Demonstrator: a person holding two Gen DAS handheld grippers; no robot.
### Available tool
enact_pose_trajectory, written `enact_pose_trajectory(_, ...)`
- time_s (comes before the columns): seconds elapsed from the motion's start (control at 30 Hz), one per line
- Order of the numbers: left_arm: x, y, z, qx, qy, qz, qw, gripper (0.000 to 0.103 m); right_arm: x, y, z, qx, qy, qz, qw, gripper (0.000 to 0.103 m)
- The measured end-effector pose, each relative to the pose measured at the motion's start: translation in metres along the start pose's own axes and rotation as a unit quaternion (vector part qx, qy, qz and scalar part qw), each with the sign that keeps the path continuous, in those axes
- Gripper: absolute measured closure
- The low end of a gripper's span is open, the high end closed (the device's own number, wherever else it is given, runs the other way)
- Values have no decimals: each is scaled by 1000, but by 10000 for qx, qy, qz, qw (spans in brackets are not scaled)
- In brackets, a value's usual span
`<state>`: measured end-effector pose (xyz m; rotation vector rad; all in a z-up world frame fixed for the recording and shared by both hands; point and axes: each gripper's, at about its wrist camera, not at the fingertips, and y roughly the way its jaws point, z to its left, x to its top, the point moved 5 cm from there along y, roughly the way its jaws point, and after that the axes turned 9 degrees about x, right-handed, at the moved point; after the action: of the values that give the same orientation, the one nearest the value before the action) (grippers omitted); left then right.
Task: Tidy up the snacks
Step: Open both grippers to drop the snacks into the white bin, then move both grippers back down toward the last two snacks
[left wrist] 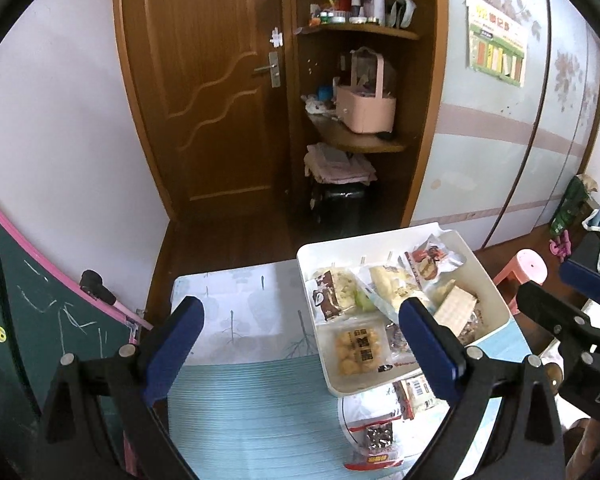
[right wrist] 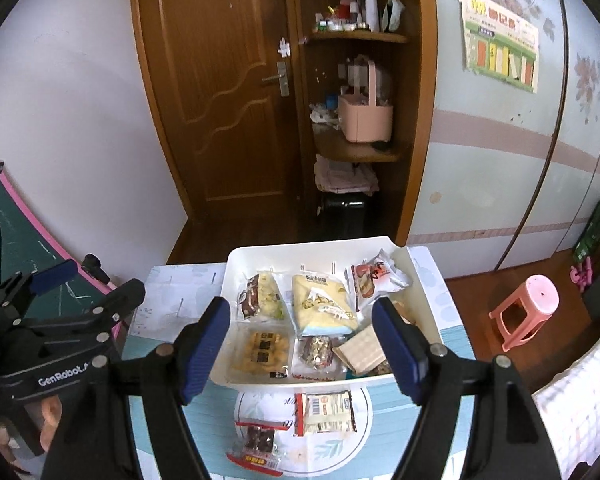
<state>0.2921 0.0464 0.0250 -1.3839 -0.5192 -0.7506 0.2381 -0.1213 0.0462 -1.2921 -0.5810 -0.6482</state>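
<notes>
tray (right wrist: pixel 236 276): white, on the table (right wrist: pixel 172 304), my landmark for everything below; several packets already lie inside it.
left tongs (left wrist: pixel 300 344): spread wide, nothing between the pads, hanging over the table just left of the tray.
right tongs (right wrist: pixel 300 344): also spread, empty, hovering above the tray's near wall.
white packet (right wrist: pixel 326 412): still out, flat on the table just in front of the tray, barcode side up.
dark packet (right wrist: pixel 258 442): also out, in front of the tray and nearer to me than the white packet, red strips at both ends.
handling: I judge both as light, soft film bags (glossy, so likely slippery), with contents that could crumble if I squeeze hard.
where to grip: I would take the white packet across its short width near the middle, or by a crimped end seal, which is flat and spares the filling.
caution: lying flat, each gives my pads little edge to get under; I expect to come down steeply and close gently.
space: the tray's front row looks crowded; the back looks freer, though I cannot tell how deep the gaps go.
</notes>
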Motion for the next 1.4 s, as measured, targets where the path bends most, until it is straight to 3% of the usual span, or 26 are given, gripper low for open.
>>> enact_pose_trajectory(0.57, -30, -83, -29, 46, -58, -272, 9996, 5, -25, -86, -24, -191, -37, -546, 9983, 29)
enact_pose_trajectory(0.93, -58, -133, -64, 255, -146, -378, 9989, 5, -46, -135, -44, 214, -347, -821, 9958, 29)
enact_pose_trajectory(1.13, -63, -143, -83, 269, -210, -474, 9983, 5, -56, -135, -61, 425, -424, -726, 9955, 29)
enact_pose_trajectory(1.4, -85, -126, -96, 179, -218, -247, 9993, 5, -72, -113, -88, 605, -388, -421, 9965, 29)
